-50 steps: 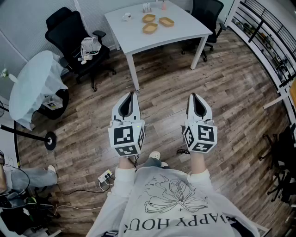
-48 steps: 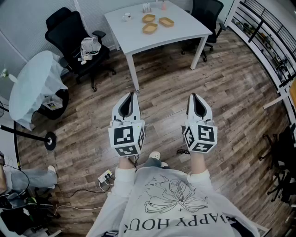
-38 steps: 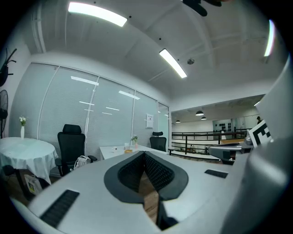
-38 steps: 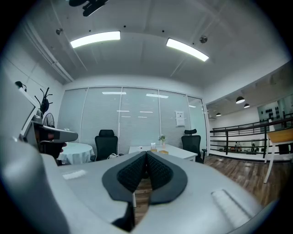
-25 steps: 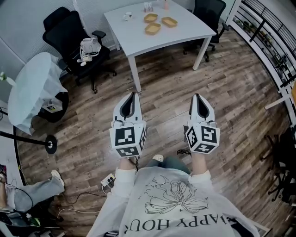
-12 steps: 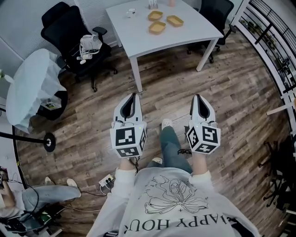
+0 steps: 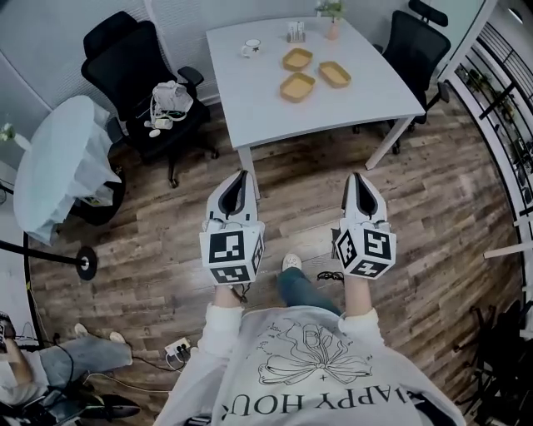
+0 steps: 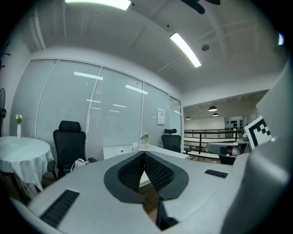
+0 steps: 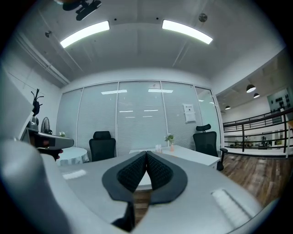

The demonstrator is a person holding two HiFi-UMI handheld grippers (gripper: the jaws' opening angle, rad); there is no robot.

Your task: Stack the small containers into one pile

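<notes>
Three small tan containers lie apart on the white table (image 7: 250,100): one (image 7: 297,59) at the back, one (image 7: 335,74) to its right, one (image 7: 297,86) nearest me. My left gripper (image 7: 242,173) is shut and empty, held over the wooden floor short of the table's near edge. My right gripper (image 7: 356,176) is also shut and empty, level with it. In the left gripper view the jaws (image 8: 143,153) meet at their tips, with the table (image 8: 120,151) far ahead. In the right gripper view the jaws (image 9: 146,153) also touch.
A white cup (image 7: 251,48), small bottles (image 7: 295,33) and a potted plant (image 7: 331,12) stand at the table's back. Black office chairs (image 7: 137,71) (image 7: 415,46) flank it. A round cloth-covered table (image 7: 58,162) is at the left. A railing (image 7: 500,91) runs along the right.
I have walked forward: the table and containers have come nearer and lower in the head view. Both grippers stay shut and side by side.
</notes>
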